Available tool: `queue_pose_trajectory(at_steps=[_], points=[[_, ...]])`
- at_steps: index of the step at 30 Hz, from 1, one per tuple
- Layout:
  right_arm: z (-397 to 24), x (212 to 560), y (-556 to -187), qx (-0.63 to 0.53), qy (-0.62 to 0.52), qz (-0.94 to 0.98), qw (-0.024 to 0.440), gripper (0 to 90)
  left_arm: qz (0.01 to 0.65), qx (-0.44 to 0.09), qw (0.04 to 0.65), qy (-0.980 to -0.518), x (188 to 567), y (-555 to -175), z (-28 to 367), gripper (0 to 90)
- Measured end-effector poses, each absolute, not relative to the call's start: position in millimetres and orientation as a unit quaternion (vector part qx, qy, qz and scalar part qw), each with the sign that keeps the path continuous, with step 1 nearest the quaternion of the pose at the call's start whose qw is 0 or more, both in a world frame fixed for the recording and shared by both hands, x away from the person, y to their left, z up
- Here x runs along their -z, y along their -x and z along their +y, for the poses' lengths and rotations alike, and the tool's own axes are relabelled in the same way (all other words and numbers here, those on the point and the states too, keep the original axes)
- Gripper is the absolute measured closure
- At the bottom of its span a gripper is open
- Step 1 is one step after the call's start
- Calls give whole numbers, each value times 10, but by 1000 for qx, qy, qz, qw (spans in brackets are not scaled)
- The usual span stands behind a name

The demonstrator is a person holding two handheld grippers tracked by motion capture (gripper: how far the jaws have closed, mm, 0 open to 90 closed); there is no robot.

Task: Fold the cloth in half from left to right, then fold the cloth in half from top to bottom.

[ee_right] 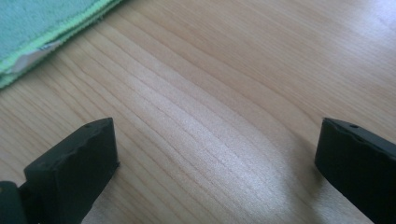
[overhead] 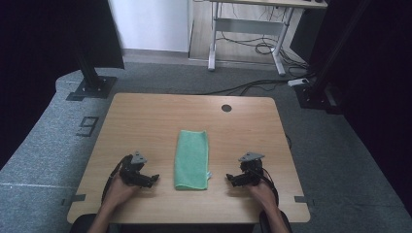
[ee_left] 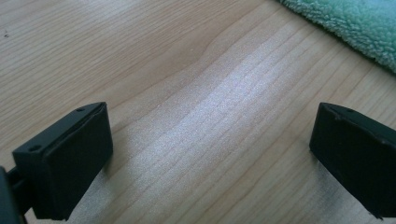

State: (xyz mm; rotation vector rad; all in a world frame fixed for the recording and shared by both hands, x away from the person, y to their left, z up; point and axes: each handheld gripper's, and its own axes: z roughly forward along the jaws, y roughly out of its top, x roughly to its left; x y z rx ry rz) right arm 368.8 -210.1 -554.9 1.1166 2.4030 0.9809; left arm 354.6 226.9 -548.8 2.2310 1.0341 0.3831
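Note:
A folded green cloth [overhead: 191,159] lies in the middle of the wooden table [overhead: 145,121], long side running away from me. My left gripper [overhead: 151,179] rests low on the table to the left of the cloth, jaws wide apart with bare wood between them; the cloth's fluffy edge [ee_left: 359,28] shows at the top right of the left gripper view. My right gripper [overhead: 232,179] sits to the right of the cloth, also open over bare wood. The cloth's hemmed corner [ee_right: 42,28] with a white tag appears at the top left of the right gripper view.
A round dark cable hole [overhead: 226,108] sits near the table's far edge. Black stand bases [overhead: 91,87] stand on the grey carpet beyond the table, and a white desk frame [overhead: 248,29] with cables is farther back.

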Motion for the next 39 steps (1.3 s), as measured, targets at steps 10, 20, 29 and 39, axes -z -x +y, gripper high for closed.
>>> queue_pose_trajectory(at_steps=[10,20,29,39], points=[[-2092,5567,-3677,-352,-395,833,162,0,399,-147,319,-847,5488,-3536,2265,0],[-2091,5567,-3676,-353,-395,833,162,0,402,-149,319,-845,5488,-3544,2263,0],[-2096,5567,-3675,-354,-391,834,161,0,403,-149,319,-845,5488,-3552,2257,0],[-2107,5553,-3683,-356,-397,832,156,11,410,-151,318,-841,5483,-3574,2223,0]])
